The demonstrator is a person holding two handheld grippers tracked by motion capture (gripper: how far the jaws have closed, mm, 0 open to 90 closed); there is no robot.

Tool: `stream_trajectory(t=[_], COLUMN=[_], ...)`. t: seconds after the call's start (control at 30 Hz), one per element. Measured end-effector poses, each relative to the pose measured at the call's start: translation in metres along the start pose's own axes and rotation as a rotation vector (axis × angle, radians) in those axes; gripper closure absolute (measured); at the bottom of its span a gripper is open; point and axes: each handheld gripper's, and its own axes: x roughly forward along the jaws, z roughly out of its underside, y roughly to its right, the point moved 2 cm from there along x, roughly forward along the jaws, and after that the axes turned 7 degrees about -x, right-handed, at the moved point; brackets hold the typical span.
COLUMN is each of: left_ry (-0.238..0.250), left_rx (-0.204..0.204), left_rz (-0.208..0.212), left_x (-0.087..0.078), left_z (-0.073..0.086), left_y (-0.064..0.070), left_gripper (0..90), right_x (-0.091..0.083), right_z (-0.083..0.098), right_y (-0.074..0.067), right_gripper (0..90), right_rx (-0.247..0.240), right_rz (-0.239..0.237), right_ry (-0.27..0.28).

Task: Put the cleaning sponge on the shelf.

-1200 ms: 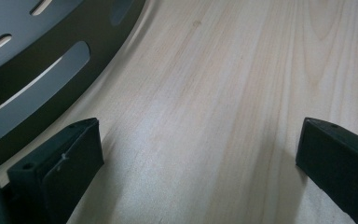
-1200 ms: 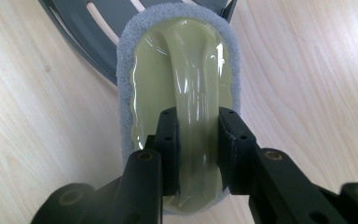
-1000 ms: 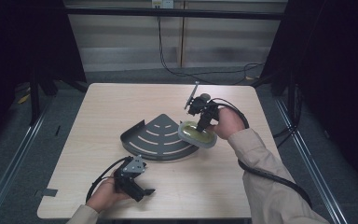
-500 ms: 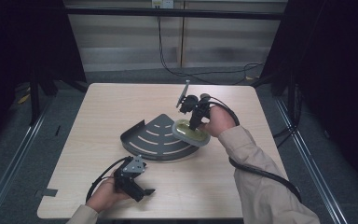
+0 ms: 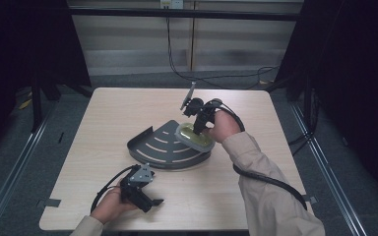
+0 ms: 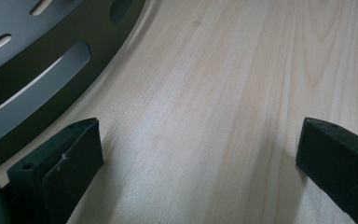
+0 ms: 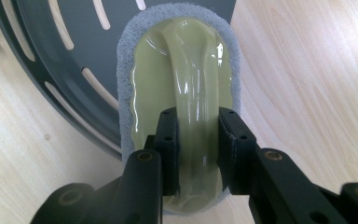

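The right gripper (image 7: pixel 196 140) pinches the scrubber's (image 7: pixel 179 70) green handle ridge, pad down on the dark slotted rack (image 5: pixel 165 145) (presumably to scrub); the left gripper (image 5: pixel 139 189) rests on the tabletop (image 5: pixel 108 113), fingers spread.

Pale green-handled scrub pad (image 7: pixel 186 93), flat on slotted grey tray (image 7: pixel 60 60)

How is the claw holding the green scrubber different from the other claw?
The right claw is shut on the scrubber, pinching its green handle; the left claw is open with bare table between its jaws. The right claw is over the dark slotted tray; the left claw sits beside the tray near the table's front edge. Both are black, and each is held in a hand.
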Motion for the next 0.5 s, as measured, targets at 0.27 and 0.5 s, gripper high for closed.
stream_trajectory(t=[0.27,0.5], left_ry=[0.000,-0.002], left_rx=[0.000,0.001], left_rz=[0.000,-0.001], left_x=[0.0000,-0.0002], left_z=[0.0000,0.0000], left_y=[0.0000,0.0000], left_gripper=[0.0,0.0], right_x=[0.0044,0.0098], right_z=[-0.0058,-0.0096], right_y=[0.0003,0.0007], right_gripper=[71.7,71.7], right_rx=[0.022,0.048], right_rz=[-0.001,-0.005], right_ry=[0.016,0.028])
